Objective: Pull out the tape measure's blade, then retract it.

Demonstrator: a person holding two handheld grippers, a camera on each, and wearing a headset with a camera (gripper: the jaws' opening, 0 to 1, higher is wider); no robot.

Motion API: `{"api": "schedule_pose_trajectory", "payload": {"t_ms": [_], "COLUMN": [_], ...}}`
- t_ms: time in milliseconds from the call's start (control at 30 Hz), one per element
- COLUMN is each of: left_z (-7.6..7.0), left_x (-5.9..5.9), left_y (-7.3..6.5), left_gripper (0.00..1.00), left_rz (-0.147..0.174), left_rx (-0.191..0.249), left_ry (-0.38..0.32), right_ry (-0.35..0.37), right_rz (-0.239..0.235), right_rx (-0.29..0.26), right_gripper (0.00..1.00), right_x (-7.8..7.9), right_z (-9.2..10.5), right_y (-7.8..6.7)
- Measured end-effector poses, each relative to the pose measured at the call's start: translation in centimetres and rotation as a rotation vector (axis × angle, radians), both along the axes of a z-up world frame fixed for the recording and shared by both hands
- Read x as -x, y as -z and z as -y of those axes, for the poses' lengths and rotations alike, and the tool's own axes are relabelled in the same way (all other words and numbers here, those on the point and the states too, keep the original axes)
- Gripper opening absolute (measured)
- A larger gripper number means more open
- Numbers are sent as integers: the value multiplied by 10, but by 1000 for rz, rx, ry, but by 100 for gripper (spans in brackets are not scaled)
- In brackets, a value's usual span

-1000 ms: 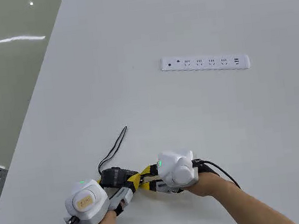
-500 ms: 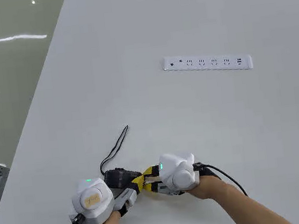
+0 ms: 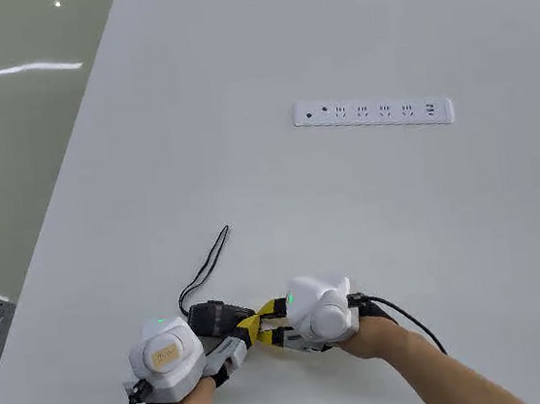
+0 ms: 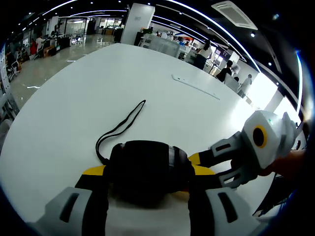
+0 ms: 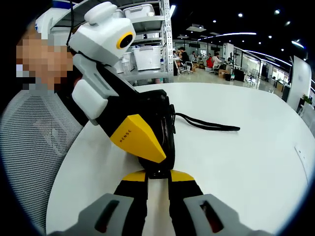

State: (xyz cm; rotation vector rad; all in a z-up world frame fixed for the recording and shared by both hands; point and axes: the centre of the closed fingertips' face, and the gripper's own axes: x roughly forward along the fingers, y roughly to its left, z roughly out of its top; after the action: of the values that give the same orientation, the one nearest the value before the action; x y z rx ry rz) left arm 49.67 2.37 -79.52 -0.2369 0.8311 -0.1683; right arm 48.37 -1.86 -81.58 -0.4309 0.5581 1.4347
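The black tape measure [image 3: 215, 317] lies near the table's front edge, its black wrist strap [image 3: 204, 266] trailing away across the top. In the left gripper view my left gripper [image 4: 147, 170] is shut on the tape measure's body [image 4: 145, 160], one yellow-tipped jaw on each side. My right gripper [image 3: 264, 324] comes in from the right, and in its own view the right gripper [image 5: 158, 176] is pinched at the case's lower corner [image 5: 156, 132], where the blade comes out. I see no length of blade drawn out.
A white power strip [image 3: 373, 112] lies further back on the white table [image 3: 299, 199]. The table's left edge runs diagonally, with green floor beyond. A person's forearm [image 3: 435, 368] reaches in from the lower right. Shelves and people stand in the background.
Almost nothing has changed: both grippers stay closed at the tape measure, and the left one has shifted slightly. The case has stayed where it was.
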Motion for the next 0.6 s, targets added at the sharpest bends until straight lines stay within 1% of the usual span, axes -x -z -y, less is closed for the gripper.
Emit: {"api": "schedule_pose_trajectory", "payload": {"t_ms": [167,200,267,333,367,500,600], "left_z": [1,1,1,0,1,1,1], "left_x": [1,2,2,2,3,5,7], "left_y": [0,0,-1,-1,-1,-2,-3], "left_gripper": [63,63,63,62,62,62,62], "left_rz": [-3,-3,-3,-3,-11,-11,-8], "left_rx": [-21,-35,-43,-43,-40,-47,-40], "left_ry": [32,48,56,58,63,83,83], "right_ry": [6,5,8,10,11,11,11], "right_rz": [6,4,11,11,13,15,16], "right_rx": [8,13,15,17,21,31,35], "right_gripper": [15,15,15,15,15,16,17], "right_x": [0,0,-1,-1,-1,-1,0], "right_z": [1,1,1,2,3,7,8], "right_y": [0,0,0,-1,-1,-2,-4]}}
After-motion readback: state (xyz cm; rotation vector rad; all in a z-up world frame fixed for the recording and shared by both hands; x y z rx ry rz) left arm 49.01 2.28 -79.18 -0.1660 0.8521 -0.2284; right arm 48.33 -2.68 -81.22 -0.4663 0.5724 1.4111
